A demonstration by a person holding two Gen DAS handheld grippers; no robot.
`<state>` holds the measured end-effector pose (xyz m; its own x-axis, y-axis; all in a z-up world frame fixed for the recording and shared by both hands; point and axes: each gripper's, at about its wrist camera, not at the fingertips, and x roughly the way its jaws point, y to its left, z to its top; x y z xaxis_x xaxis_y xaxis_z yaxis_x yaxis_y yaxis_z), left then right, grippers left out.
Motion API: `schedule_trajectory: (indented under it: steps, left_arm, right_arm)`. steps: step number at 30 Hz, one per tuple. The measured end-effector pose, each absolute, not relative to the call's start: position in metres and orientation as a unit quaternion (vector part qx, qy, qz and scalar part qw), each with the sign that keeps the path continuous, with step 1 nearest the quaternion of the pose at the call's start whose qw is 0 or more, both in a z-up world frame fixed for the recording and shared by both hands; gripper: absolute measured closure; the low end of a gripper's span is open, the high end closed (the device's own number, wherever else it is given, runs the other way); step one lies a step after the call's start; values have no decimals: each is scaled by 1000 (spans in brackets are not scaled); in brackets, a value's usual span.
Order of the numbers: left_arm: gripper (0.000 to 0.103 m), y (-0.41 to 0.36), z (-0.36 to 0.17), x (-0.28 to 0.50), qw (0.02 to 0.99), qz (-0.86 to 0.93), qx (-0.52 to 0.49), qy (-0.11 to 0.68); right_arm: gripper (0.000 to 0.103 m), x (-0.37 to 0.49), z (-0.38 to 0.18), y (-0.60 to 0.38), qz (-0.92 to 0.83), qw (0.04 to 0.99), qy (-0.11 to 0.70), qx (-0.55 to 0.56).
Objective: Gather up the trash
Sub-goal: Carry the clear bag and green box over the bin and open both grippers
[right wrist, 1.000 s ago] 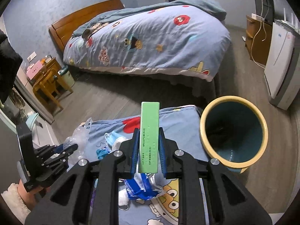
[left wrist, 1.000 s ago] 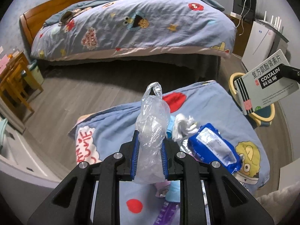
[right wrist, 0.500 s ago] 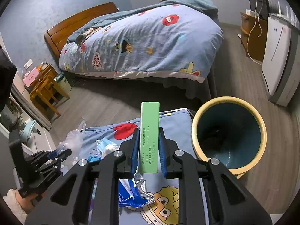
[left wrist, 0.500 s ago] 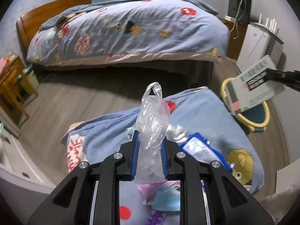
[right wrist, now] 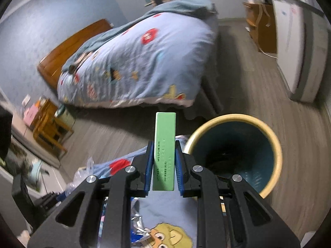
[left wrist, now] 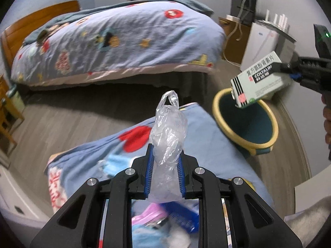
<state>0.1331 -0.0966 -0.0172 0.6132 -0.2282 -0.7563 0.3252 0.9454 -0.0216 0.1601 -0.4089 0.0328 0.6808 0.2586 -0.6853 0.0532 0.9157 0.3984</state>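
My left gripper (left wrist: 164, 161) is shut on a crumpled clear plastic bag (left wrist: 168, 132), held above the small blue cartoon blanket (left wrist: 209, 142). My right gripper (right wrist: 164, 159) is shut on a medicine box (right wrist: 164, 144), whose green edge faces the camera. In the left wrist view the same box (left wrist: 259, 79) is white with black lettering and hangs over the rim of the yellow-rimmed teal bin (left wrist: 248, 122). The bin (right wrist: 233, 153) stands just right of the right gripper. More trash lies on the blanket: blue and pink wrappers (left wrist: 165, 219) and a foil packet (right wrist: 137, 225).
A large bed (left wrist: 115, 41) with a matching blue quilt stands across the wood floor. A white appliance (right wrist: 300, 47) and a wooden nightstand (right wrist: 262, 26) stand at the right. A small wooden stool (right wrist: 49, 130) stands at the left.
Both grippers have moved toward the bin, which looms larger in the right wrist view. The medicine box now hangs over the bin's rim. Both grips are unchanged.
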Motion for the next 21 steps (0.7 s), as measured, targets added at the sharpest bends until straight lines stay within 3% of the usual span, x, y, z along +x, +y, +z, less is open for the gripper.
schedule_trajectory:
  steps: [9, 21]
  left_arm:
    - [81, -185, -33, 157, 879, -213, 71, 422]
    - [81, -286, -69, 194, 850, -263, 75, 449]
  right_arm:
    - [84, 160, 1, -487, -32, 881, 415, 224]
    - [84, 170, -30, -500, -75, 860, 456, 219]
